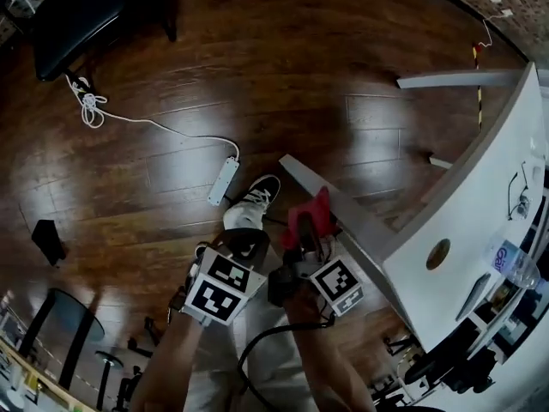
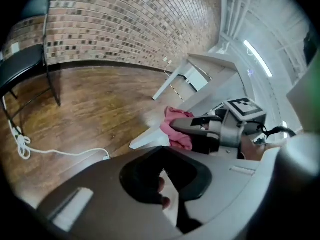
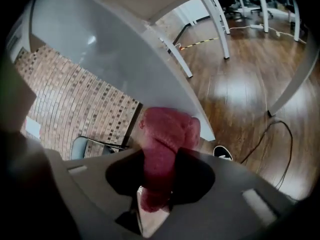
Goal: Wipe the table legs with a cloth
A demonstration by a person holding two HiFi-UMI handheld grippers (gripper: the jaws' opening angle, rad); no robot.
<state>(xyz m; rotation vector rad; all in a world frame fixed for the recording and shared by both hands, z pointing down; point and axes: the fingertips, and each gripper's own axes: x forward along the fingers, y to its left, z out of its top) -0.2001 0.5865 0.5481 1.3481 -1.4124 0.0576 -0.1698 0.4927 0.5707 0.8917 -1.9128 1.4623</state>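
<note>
Pinching the red cloth in the right hand-held gripper, with jaws spread fairly wide round the thick wad and most of the fabric bulging out past the tips. Pressing that wad against the slanted grey table leg directly ahead of the tips, partway along it and below the white tabletop up to the right. Hanging the left hand-held gripper close beside the right one, on its left, seemingly closed on nothing and touching neither cloth nor leg. Judging the wipe of this leg to be under way. Risking a slipped cloth by dragging it along the leg with so little fabric pinched, and so dropping it to the wooden floor below. Risking also a scrape of bare jaw tips on the leg by tilting too steeply, and a knock between the two hand-held grippers by working them so near each other.
</note>
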